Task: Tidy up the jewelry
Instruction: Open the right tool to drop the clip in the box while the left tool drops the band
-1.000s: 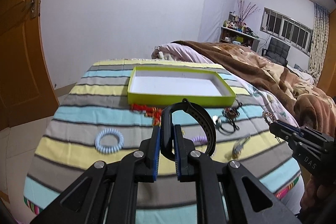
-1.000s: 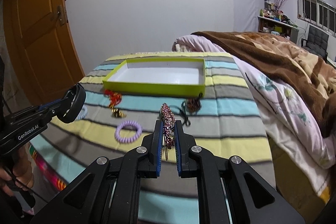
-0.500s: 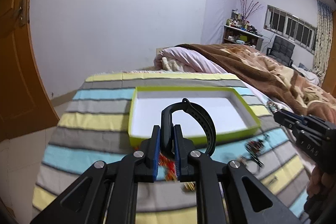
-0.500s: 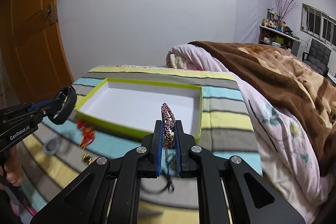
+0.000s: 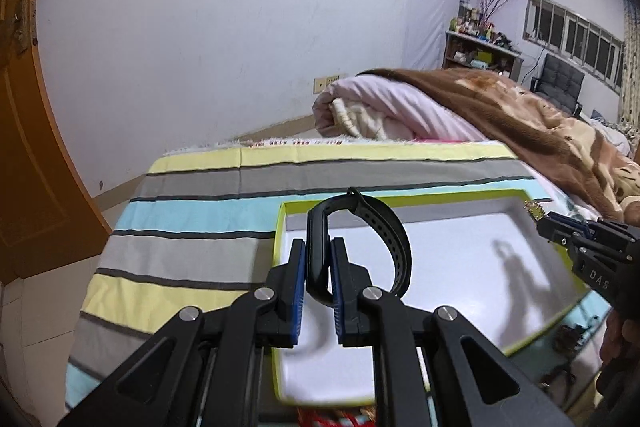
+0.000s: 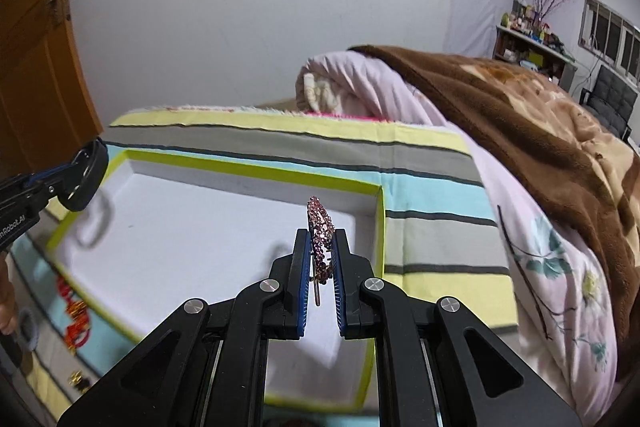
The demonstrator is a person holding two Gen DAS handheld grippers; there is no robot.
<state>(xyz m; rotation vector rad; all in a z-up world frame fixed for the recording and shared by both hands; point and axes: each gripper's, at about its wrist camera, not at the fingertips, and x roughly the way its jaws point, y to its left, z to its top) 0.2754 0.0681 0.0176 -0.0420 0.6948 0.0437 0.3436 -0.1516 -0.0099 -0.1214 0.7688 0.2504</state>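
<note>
The bed's striped blanket (image 5: 192,231) fills the lower half of both views, with a brown blanket (image 6: 540,115) heaped along its right side. On the stripes lies a shallow white tray with a lime-green rim (image 5: 500,193), and both grippers hang above it.

The left wrist view alone shows the tray's right half, crossed by long gripper shadows, and a dark tangle of jewelry (image 5: 568,337) on the stripes just outside the near right rim (too blurred to name the pieces). The right wrist view alone shows the tray's near left side, where red ornaments (image 6: 74,311) and a small gold piece (image 6: 76,379) lie on the blanket beside the rim, and a pale ring partly hidden at the frame's left edge.

The left gripper (image 5: 318,275) is clamped on a black watch band (image 5: 384,239): its blue pads press the straight part of the loop, and the perforated strap arcs up and to the right, above the tray's left part. The right gripper (image 6: 321,259) is clenched on a pink rhinestone hair clip (image 6: 320,231), which stands upright between the pads above the tray's right half, its metal pin hanging down in the gap. In each view, the other gripper enters from the side with its catch at the tip.
</note>
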